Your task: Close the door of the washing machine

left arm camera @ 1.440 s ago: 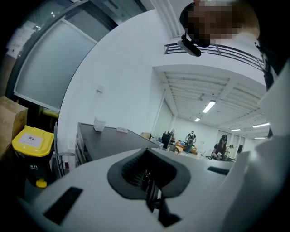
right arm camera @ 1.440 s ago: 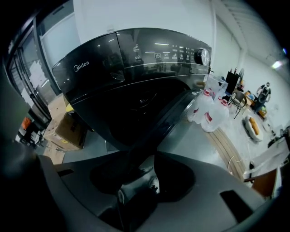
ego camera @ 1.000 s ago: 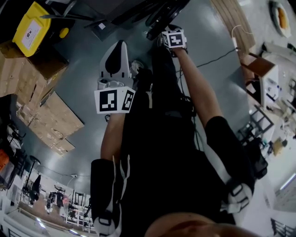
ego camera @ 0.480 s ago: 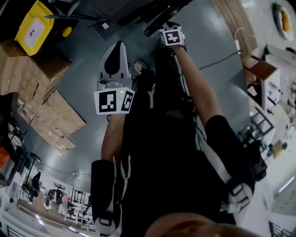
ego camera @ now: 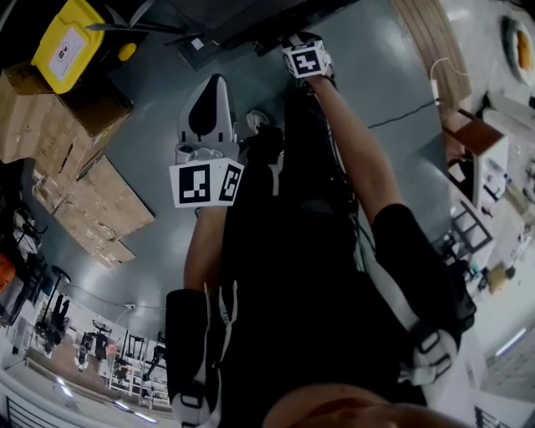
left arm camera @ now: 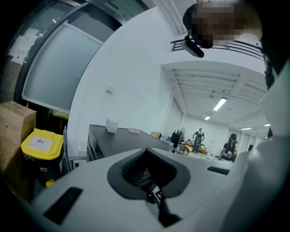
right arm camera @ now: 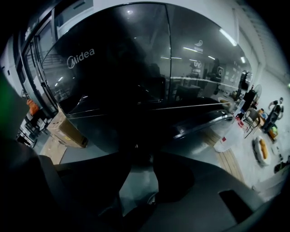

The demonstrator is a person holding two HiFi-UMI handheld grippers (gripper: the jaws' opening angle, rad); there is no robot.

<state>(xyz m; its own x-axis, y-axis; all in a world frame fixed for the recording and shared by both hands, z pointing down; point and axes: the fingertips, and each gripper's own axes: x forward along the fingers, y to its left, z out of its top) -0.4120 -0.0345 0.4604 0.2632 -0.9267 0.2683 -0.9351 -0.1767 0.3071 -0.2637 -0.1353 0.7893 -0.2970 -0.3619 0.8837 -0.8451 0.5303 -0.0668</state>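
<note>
Grey floor point(ego camera: 146, 159) takes up most of the head view. The washer point(ego camera: 251, 15) is a dark mass at that view's top edge. Its glossy black door point(right arm camera: 136, 72), marked Midea, fills the right gripper view, straight ahead of the jaws. Whether the door is latched I cannot tell.

The person point(ego camera: 292, 276), in black, is seen from above, with the right arm stretched out to the washer and the left arm bent close to the body. Cardboard boxes point(ego camera: 63, 125) lie on the floor at the left, with a yellow bin point(ego camera: 71, 43) just beyond them.

The right gripper point(right arm camera: 137, 156) is up by the door. Its jaws stand well apart, having just closed in a little. Only bare floor shows in the gap, so it has hold of nothing. Its tips are near the door, but whether they touch it cannot be made out.

The left gripper point(ego camera: 219, 79), white, is near the person's front, apart from the washer. Its jaws meet at the tip with nothing between them. Its own view looks past the bin towards a grey table point(left arm camera: 122, 138)
</note>
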